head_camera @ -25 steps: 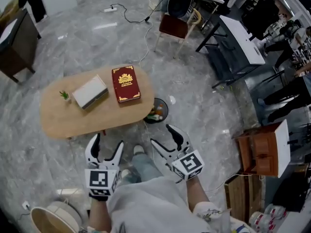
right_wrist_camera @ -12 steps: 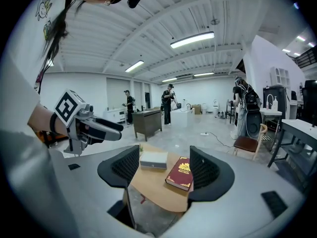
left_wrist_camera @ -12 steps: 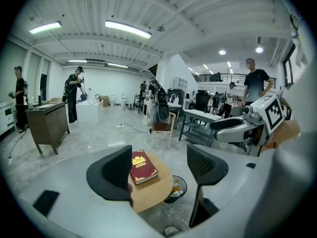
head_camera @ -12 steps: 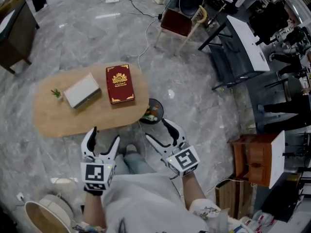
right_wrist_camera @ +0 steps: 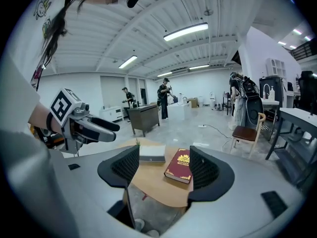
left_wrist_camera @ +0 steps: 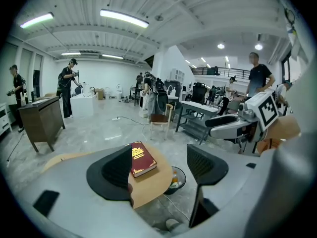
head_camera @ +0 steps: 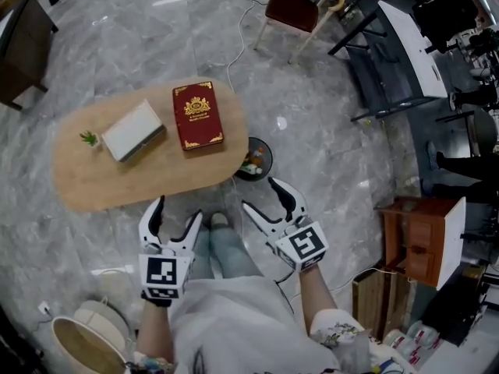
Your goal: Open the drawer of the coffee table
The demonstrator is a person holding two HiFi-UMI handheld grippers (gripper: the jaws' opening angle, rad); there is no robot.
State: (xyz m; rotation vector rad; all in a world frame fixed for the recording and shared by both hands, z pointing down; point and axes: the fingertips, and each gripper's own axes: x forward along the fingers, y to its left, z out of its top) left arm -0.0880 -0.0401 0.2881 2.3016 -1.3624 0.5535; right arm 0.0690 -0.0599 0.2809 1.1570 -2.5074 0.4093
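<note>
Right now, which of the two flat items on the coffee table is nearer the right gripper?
The red book with the gold crest; the pale box lies farther left, beside the small plant.

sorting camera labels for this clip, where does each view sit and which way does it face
Head view: on the person's head, looking steeply down at the coffee table; shows left gripper, right gripper, forearms, legs.
Left gripper view: on the left gripper, looking out between its open jaws at the red book; right gripper at right.
Right gripper view: on the right gripper, looking between its open jaws at book and white box; left gripper at left.
Shared: all show table and book.
</note>
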